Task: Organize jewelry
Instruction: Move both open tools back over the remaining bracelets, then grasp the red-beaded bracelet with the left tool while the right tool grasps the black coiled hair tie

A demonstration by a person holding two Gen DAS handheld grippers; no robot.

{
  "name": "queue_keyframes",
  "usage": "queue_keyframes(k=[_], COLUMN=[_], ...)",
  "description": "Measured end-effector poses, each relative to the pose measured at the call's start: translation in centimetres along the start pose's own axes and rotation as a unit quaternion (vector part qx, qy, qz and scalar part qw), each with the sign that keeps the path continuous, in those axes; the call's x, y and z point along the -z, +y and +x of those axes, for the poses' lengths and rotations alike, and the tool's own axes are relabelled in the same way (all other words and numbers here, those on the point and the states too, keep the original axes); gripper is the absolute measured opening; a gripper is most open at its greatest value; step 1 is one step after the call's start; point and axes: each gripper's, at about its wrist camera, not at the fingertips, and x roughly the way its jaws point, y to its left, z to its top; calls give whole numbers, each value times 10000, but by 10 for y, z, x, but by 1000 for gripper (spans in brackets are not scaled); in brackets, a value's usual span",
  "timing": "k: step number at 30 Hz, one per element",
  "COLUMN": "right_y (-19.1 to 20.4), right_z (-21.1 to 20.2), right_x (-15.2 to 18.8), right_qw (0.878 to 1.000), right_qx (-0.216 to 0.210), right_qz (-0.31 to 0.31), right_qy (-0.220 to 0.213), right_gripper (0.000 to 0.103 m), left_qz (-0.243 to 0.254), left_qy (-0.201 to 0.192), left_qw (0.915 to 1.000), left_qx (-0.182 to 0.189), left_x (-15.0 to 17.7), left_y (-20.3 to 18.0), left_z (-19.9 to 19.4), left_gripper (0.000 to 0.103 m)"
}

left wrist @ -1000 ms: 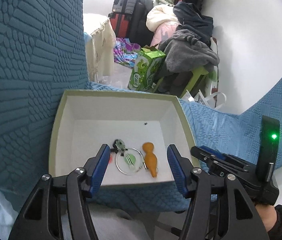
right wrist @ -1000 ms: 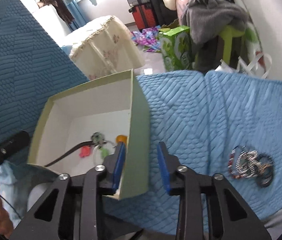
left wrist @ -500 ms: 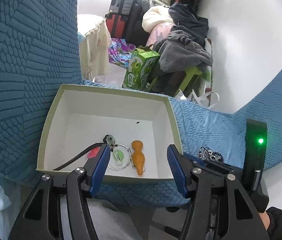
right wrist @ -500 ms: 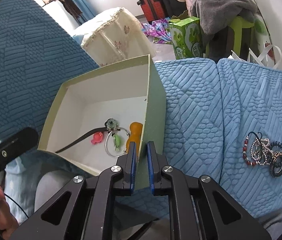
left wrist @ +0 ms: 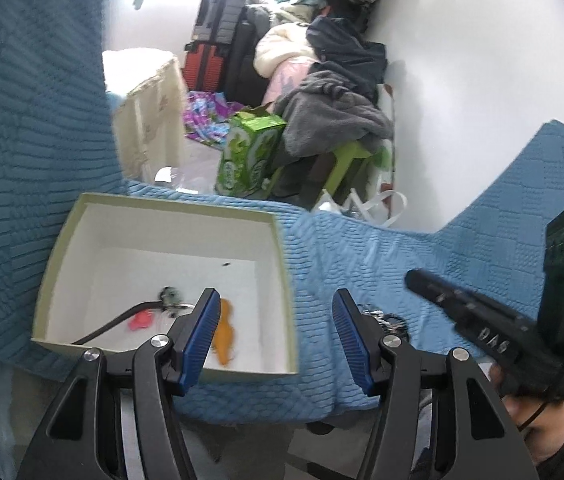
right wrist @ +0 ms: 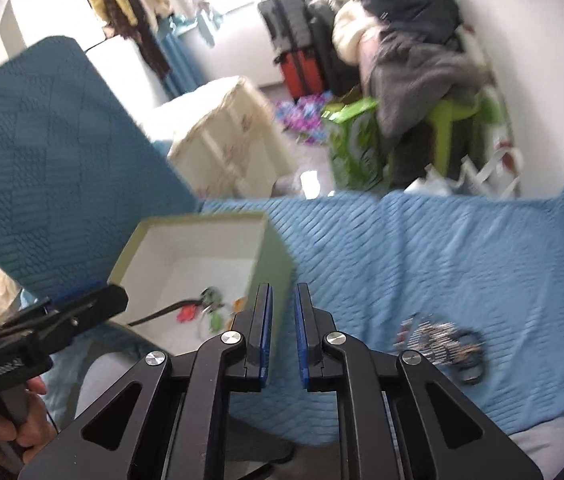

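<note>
Right wrist view: right gripper (right wrist: 282,330) nearly closed, empty, lower centre; left gripper (left wrist: 276,338) spread over box (left wrist: 285,280); jewelry pile (right wrist: 439,342) lower right.

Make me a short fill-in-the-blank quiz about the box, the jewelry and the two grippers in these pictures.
1. The orange pendant lies inside the ____ with the white inside.
2. The pile of beaded bracelets lies on the ____ quilted cover, outside the box.
3. The left gripper has its jaws ____ with nothing between them.
4. The right gripper has its jaws nearly ____.

Missing words: box; blue; open; shut
</note>
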Motion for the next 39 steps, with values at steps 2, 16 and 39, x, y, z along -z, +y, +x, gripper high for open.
queue_keyframes(k=[2, 16, 39], right_y=[-14, -123, -180], right_z=[-12, -8, 94], right_x=[-3, 45, 77], right_qw=[9998, 9939, 9852], right_qx=[129, 978, 1040], right_qz=[33, 517, 656], right_qy=[-124, -45, 1191], right_gripper=[9, 18, 14], left_qz=[42, 369, 721], left_qy=[-8, 453, 1533], left_qw=[10000, 9949, 9848], left_qx=[86, 824, 377], left_x=[-1, 31, 88], left_y=[-11, -91, -120], left_z=[3, 86, 224], left_gripper=[58, 57, 30])
